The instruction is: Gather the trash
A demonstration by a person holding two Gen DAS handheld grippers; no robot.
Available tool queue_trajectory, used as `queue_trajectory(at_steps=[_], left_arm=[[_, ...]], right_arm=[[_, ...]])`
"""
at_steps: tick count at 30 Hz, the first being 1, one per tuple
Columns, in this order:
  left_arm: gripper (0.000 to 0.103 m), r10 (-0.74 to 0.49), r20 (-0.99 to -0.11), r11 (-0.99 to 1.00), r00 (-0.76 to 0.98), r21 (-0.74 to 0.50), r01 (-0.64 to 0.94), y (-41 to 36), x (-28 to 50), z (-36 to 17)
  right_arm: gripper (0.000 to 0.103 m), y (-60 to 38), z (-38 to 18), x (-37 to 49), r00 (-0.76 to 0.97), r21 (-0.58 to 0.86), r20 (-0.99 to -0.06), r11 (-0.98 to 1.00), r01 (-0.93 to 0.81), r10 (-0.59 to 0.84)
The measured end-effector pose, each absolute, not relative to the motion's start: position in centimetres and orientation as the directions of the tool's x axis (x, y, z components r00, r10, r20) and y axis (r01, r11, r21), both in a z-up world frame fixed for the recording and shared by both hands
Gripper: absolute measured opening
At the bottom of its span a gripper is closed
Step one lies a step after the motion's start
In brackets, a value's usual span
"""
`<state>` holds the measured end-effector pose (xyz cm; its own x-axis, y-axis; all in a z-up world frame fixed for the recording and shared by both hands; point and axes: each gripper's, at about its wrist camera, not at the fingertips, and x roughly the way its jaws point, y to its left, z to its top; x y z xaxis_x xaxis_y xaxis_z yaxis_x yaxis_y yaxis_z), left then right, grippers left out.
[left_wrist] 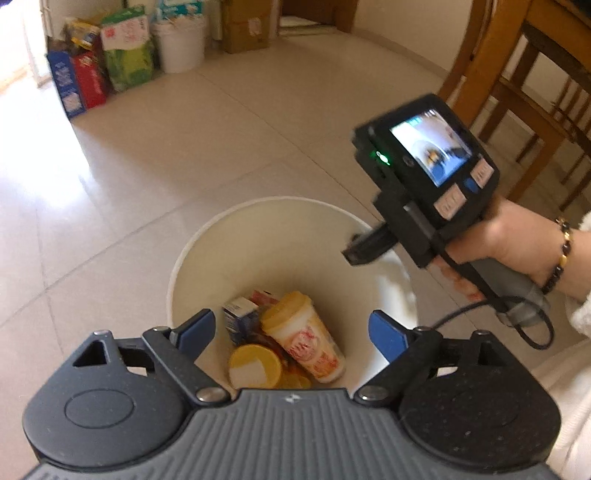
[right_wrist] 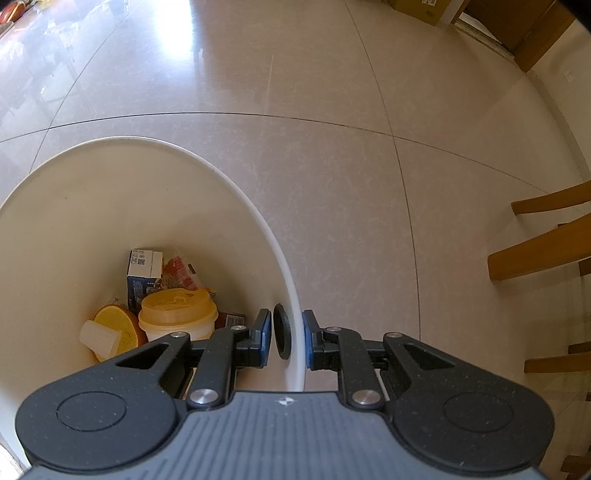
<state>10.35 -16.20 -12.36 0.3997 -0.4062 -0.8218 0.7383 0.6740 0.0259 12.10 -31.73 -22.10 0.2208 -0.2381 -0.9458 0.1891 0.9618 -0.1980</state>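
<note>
A white round trash bin (left_wrist: 229,236) stands on the tiled floor. Inside lie a paper cup with a yellow lid (left_wrist: 303,336), a loose yellow lid (left_wrist: 255,365) and a blue-and-white carton (left_wrist: 240,314). My left gripper (left_wrist: 291,325) hangs open over the bin's mouth with nothing between its blue pads. My right gripper (right_wrist: 286,332) is shut on the bin's rim (right_wrist: 295,314), one pad inside by a black knob (right_wrist: 282,332) and one outside. The right wrist view also looks down on the cup (right_wrist: 177,314), the carton (right_wrist: 144,269) and a red wrapper (right_wrist: 181,273).
A person's hand (left_wrist: 509,240) with a beaded bracelet holds the right gripper's handle. Wooden chair legs (left_wrist: 517,92) stand at the right, and chair rails (right_wrist: 546,243) are close to the bin. Bags and boxes (left_wrist: 103,66), a white bucket (left_wrist: 181,44) and a cardboard box (left_wrist: 243,26) line the far wall.
</note>
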Motion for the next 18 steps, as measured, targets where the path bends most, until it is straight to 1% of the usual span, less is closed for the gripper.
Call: queue_trajectory(at_steps=[3, 4, 7, 10, 13, 16, 18], left_arm=[[0.092, -0.369, -0.797, 0.707, 0.479, 0.094, 0.701, -16.1, 9.9, -12.0], [0.095, -0.355, -0.791, 0.714, 0.498, 0.115, 0.691, -15.9, 9.7, -12.0], [0.096, -0.312, -0.772, 0.749, 0.553, 0.159, 0.644, -15.4, 9.0, -12.6], [0.096, -0.254, -0.795, 0.788, 0.551, 0.160, 0.594, -15.1, 9.6, -14.5], [0.096, -0.176, -0.852, 0.800, 0.493, 0.167, 0.576, -15.5, 11.4, -16.4], [0.096, -0.131, -0.862, 0.818, 0.490, 0.186, 0.545, -15.3, 12.4, -17.6], [0.096, -0.118, -0.872, 0.830, 0.476, 0.177, 0.530, -15.2, 12.9, -17.8]], right_arm=[[0.021, -31.7, -22.2, 12.0, 0.223, -0.202, -0.945, 0.962, 0.184, -0.241], [0.021, -31.7, -22.2, 12.0, 0.222, -0.200, -0.945, 0.962, 0.185, -0.240], [0.021, -31.7, -22.2, 12.0, 0.222, -0.202, -0.945, 0.961, 0.189, -0.242], [0.021, -31.4, -22.3, 12.0, 0.220, -0.219, -0.941, 0.958, 0.186, -0.257], [0.021, -31.2, -22.4, 12.0, 0.226, -0.232, -0.937, 0.957, 0.175, -0.268], [0.022, -31.2, -22.5, 12.0, 0.224, -0.234, -0.937, 0.957, 0.173, -0.269], [0.023, -31.3, -22.5, 12.0, 0.222, -0.230, -0.938, 0.957, 0.176, -0.267]])
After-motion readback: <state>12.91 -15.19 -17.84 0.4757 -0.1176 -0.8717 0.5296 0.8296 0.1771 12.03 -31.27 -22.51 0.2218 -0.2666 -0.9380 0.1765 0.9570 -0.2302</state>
